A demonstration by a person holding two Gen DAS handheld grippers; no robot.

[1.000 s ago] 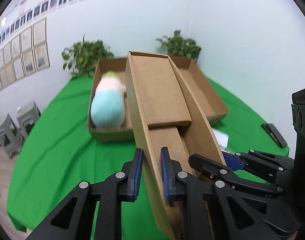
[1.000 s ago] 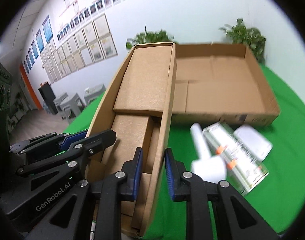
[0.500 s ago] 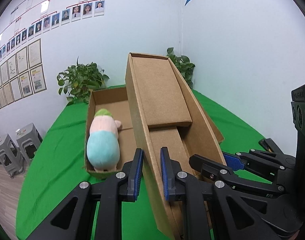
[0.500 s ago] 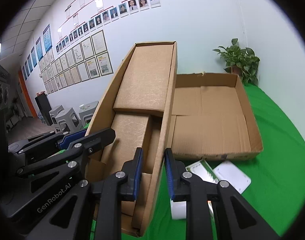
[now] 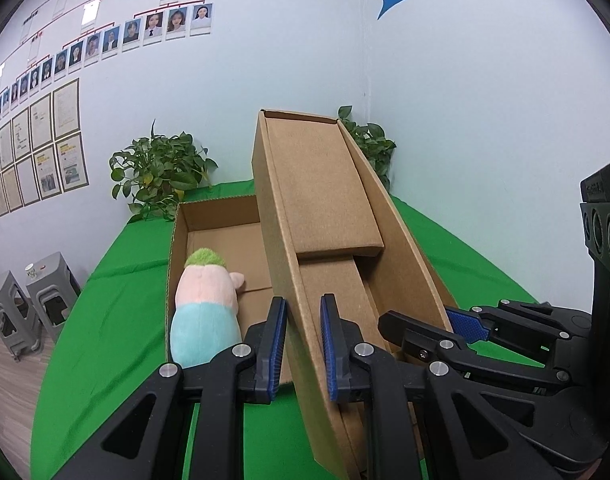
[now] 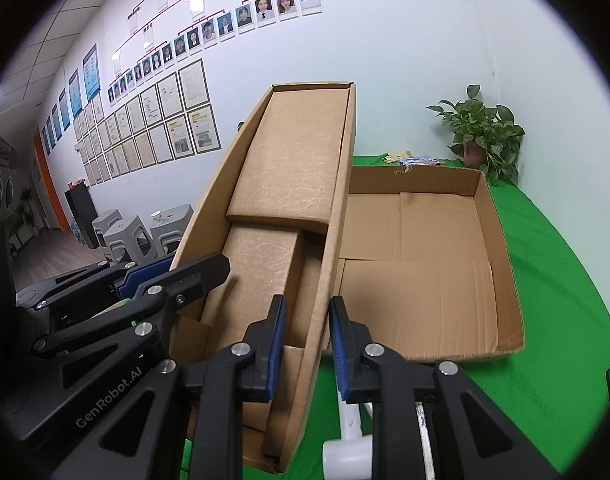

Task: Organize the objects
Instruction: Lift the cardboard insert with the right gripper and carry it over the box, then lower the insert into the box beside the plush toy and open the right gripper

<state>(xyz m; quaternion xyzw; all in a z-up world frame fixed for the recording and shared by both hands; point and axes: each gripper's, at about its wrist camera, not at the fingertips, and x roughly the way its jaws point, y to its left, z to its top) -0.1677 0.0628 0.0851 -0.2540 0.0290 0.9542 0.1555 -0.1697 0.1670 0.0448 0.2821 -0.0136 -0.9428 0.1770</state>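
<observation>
Both grippers hold a long narrow cardboard box lid point(image 5: 325, 216), tilted up off the green table. My left gripper point(image 5: 302, 346) is shut on the lid's left wall. My right gripper point(image 6: 305, 344) is shut on its right wall point(image 6: 333, 240). Behind the lid lies a flat open cardboard tray point(image 6: 425, 264). In the left wrist view a plush toy point(image 5: 205, 312) with a green top, pink middle and light blue end lies in the tray's left part point(image 5: 177, 240). Each gripper shows in the other's view.
A white bottle point(image 6: 347, 446) lies on the green tablecloth point(image 6: 545, 320) under my right gripper. Potted plants point(image 5: 161, 172) point(image 6: 481, 132) stand at the table's back by the wall. Grey stools point(image 5: 21, 304) stand on the floor to the left.
Both grippers have raised and tilted the lid upward together. The tray and plush toy now sit lower in view, and the packets on the table have slipped out of sight.
</observation>
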